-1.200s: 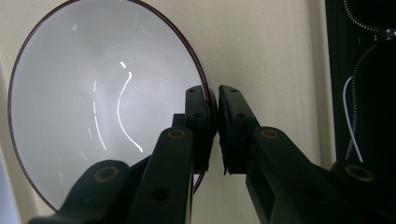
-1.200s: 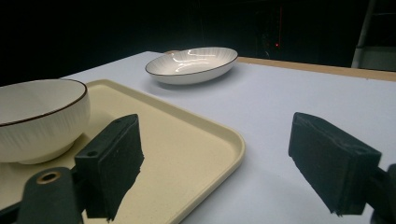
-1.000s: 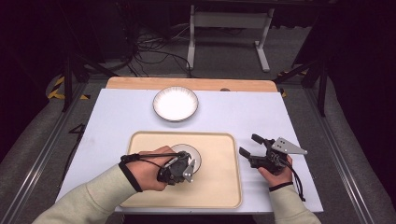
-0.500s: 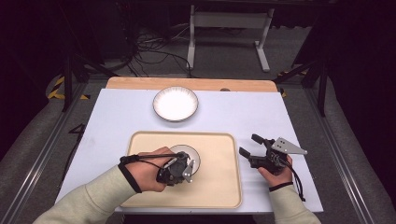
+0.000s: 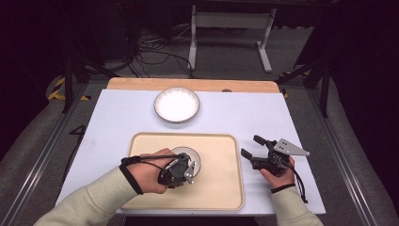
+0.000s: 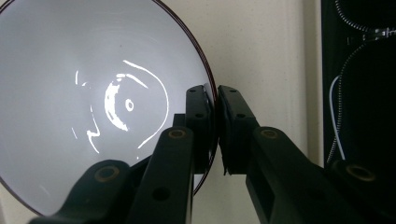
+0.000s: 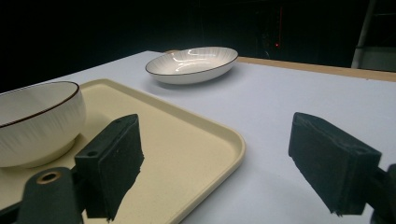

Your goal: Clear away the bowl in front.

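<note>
So, from the high view: the left hand-held gripper (image 5: 188, 169) sits over the beige tray (image 5: 221, 188) on the white table (image 5: 117, 122), clamped onto the rim of the small bowl (image 5: 192, 155) that rests near the tray's back-left area. My guess is the rim pinch is there because a bowl like that has no handle, so the thin edge is the only thing two flat jaws can bite. The right hand-held gripper (image 5: 250, 147) rests just off the tray's right edge, jaws spread and nothing between them, looks like it's just parked out of the way. A second dish, the ribbed plate (image 5: 177, 104), sits well apart toward the far side of the table.

Left gripper view: the jaws are closed on the bowl's (image 6: 93, 102) wall, one pad inside and one outside. Glossy white glaze, thin dark line round the rim, smooth round interior with bright reflections. Slick stuff, so a firm pinch makes sense.

Right gripper view: the black foam-like pads (image 7: 122, 154) stand wide apart, holding nothing. The bowl (image 7: 37, 123) shows fine vertical ribbing on its outside, and the tray (image 7: 196, 140) is matte plastic-looking with a raised, rounded lip. The ribbed plate (image 7: 191, 64) is shallow and oval-ish from this angle.
</note>
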